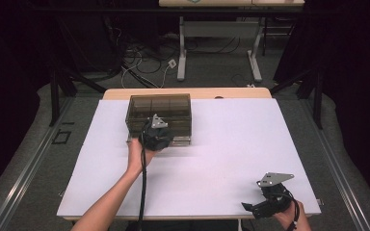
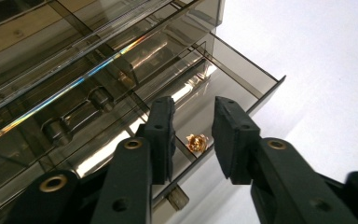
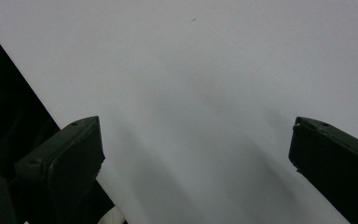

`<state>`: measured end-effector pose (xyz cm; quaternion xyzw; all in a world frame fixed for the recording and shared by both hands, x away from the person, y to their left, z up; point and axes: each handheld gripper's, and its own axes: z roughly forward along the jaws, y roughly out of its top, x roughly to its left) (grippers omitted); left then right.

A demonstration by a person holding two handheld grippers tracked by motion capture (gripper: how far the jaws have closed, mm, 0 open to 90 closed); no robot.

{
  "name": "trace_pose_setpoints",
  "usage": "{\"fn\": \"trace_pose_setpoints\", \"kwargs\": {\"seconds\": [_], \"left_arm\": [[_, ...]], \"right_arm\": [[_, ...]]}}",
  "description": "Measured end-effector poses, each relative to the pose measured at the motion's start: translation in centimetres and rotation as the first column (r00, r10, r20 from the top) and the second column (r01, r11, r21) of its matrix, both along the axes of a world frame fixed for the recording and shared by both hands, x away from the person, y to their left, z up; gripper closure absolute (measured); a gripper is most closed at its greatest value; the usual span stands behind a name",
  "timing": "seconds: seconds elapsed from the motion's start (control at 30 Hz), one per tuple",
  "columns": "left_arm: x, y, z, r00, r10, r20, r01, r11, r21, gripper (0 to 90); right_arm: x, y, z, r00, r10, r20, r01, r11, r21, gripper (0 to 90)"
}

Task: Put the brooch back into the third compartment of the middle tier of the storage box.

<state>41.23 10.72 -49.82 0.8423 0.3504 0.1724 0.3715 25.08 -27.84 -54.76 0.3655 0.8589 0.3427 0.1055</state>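
Drawer box: a smoke-brown, see-through plastic box with small drawers (image 1: 159, 113) stands at about 11 o'clock on the white table top (image 1: 231, 144), near the far edge.
Open drawer: a low drawer of the same tinted plastic (image 2: 242, 74) is pulled out of the box front, toward 5 o'clock in the left gripper view.
Gold piece: a small, crumpled gold-coloured metal trinket (image 2: 196, 142) lies inside the open drawer, close to its front wall.
Left gripper: the black two-jaw left gripper (image 2: 193, 133) hangs just over the drawer, at the box's 6 o'clock side in the high view (image 1: 156, 134); its jaws are parted and released, the gold piece seen in the gap between them with no pad touching it.
Right gripper: the black right gripper (image 1: 268, 204) rests near the table's 5 o'clock corner, well apart from the box; its jaws (image 3: 193, 154) are spread wide over bare white surface, grasping nothing.
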Motion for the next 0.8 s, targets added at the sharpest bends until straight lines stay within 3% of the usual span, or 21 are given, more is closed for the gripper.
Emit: {"fn": "trace_pose_setpoints", "kwargs": {"seconds": [0.27, 0.8], "left_arm": [[-0.8, 0.9, 0.5, 0.9998, 0.008, -0.016, -0.008, 1.0000, 0.000, 51.7], [-2.4, 3.4, 0.0, 0.9986, 0.026, -0.047, -0.026, 0.9996, -0.012, 30.9]], "right_arm": [[0.0, 0.0, 0.1, 0.9999, 0.004, -0.011, -0.004, 1.000, -0.012, 2.3], [0.0, 0.0, 0.0, 1.0000, -0.001, 0.000, 0.001, 1.000, -0.006, 2.3]]}}
